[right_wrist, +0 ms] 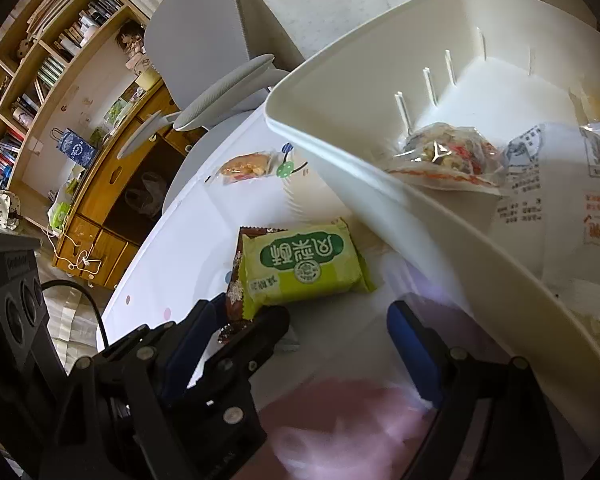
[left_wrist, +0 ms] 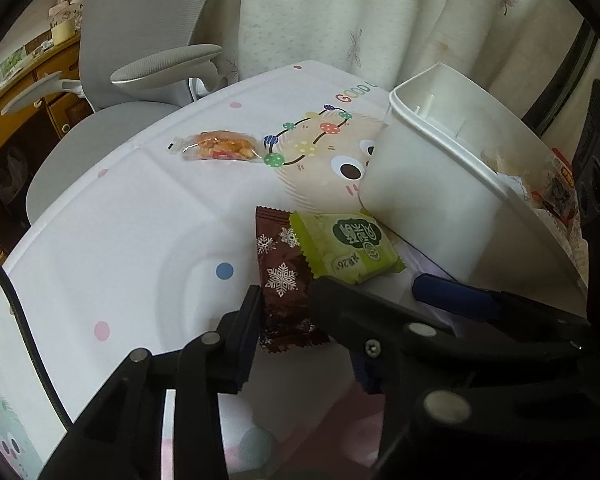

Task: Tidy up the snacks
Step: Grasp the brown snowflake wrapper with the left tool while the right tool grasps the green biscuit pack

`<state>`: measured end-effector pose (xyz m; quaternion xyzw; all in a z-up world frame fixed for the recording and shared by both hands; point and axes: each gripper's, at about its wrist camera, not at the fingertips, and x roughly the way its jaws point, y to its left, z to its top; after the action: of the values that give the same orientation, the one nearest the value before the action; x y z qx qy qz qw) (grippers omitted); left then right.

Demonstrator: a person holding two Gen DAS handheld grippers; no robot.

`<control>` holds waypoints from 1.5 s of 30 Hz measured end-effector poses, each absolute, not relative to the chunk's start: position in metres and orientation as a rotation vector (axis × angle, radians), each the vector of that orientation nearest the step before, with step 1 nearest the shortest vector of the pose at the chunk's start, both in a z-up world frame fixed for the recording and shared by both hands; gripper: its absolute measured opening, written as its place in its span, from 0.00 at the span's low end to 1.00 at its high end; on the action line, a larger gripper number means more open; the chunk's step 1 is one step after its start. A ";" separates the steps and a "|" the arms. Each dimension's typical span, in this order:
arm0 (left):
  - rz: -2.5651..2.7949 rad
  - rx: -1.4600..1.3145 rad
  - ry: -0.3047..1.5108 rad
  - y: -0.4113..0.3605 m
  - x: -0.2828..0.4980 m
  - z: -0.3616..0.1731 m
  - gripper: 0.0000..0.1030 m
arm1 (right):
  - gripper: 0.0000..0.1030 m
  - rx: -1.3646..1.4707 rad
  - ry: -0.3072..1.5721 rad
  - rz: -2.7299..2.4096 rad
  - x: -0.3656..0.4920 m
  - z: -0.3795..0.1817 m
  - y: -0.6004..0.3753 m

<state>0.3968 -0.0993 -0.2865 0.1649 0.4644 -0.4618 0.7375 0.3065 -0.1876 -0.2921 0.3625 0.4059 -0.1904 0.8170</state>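
Snack wrappers on a spotted white counter

The brown wrapper (left_wrist: 282,280) carries white snowflakes; the green packet (left_wrist: 346,246) touching it has a dark green label. Beyond the brown wrapper, a clear packet (left_wrist: 220,147) shows orange contents. The counter (left_wrist: 120,220) cloth has pink and blue dots; the bin (left_wrist: 432,192) is white.

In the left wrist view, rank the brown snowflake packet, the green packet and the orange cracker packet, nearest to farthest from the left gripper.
1. Brown snowflake packet, between the left gripper's fingers.
2. Green packet, just beyond, overlapping it on the right.
3. Orange cracker packet, far back on the left.
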 end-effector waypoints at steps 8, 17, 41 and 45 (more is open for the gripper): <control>-0.994 0.326 1.057 -0.084 0.409 -0.287 0.31 | 0.86 0.726 0.855 -0.395 0.313 -0.291 -0.182; -0.831 0.271 1.084 -0.040 0.423 -0.285 0.31 | 0.86 0.620 0.878 -0.428 0.324 -0.292 -0.172; -0.646 0.139 1.142 0.008 0.401 -0.282 0.31 | 0.56 0.297 0.907 -0.523 0.339 -0.297 -0.152; -0.628 0.117 1.158 0.016 0.395 -0.276 0.31 | 0.52 0.311 0.927 -0.491 0.336 -0.294 -0.150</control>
<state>0.3945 0.0157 -0.2759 0.0543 0.5379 -0.2914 0.7892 0.3360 -0.1497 -0.2939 0.1477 0.4407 -0.2334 0.8541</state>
